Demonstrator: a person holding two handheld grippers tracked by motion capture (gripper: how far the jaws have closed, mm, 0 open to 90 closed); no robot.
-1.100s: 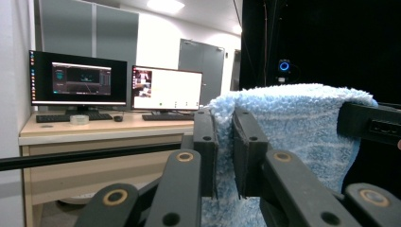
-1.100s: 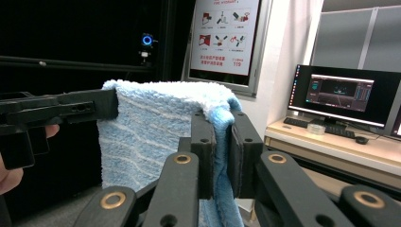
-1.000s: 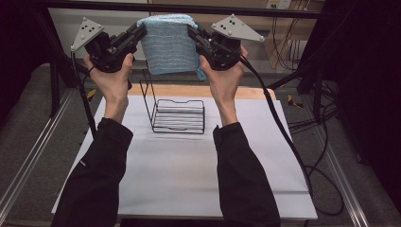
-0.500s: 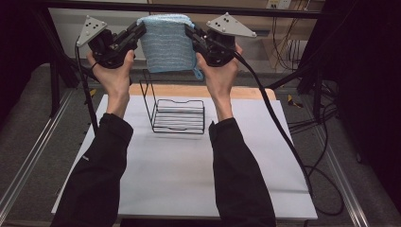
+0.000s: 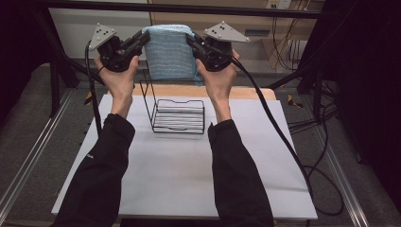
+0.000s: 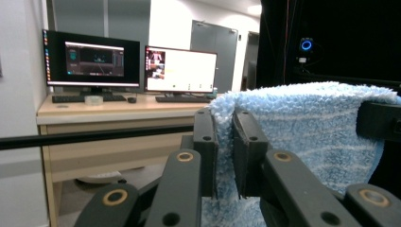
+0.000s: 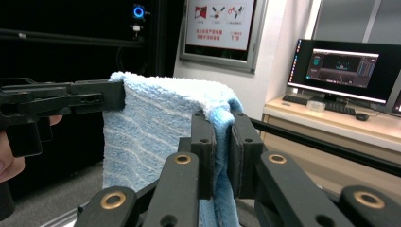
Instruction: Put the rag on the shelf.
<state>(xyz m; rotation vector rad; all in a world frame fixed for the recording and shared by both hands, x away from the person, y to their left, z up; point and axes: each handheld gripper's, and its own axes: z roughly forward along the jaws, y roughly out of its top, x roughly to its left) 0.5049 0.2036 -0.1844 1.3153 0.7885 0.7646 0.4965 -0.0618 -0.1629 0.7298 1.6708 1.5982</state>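
Observation:
A light blue fluffy towel point(image 5: 169, 52) hangs folded, stretched between both grippers high above the table. My left gripper point(image 5: 142, 39) is shut on the towel's left top corner, and the cloth point(image 6: 302, 127) is pinched between its jaws point(image 6: 226, 142). My right gripper point(image 5: 193, 42) is shut on the right top corner; in its own view the towel edge point(image 7: 142, 137) sits between the jaws point(image 7: 221, 146). The other gripper point(image 7: 71, 101) shows holding the far corner. Below the towel stands a black wire rack point(image 5: 176, 113) on the white table point(image 5: 179, 175).
A wooden strip point(image 5: 246, 92) runs along the table's far edge. A black cable point(image 5: 279, 132) trails from the right gripper over the table's right side. A dark frame bar point(image 5: 236, 9) crosses above. Desks with monitors point(image 6: 94, 59) lie beyond.
Both grippers have risen slightly and moved a little away from the person, carrying the towel with them; the grip on both corners is unchanged.

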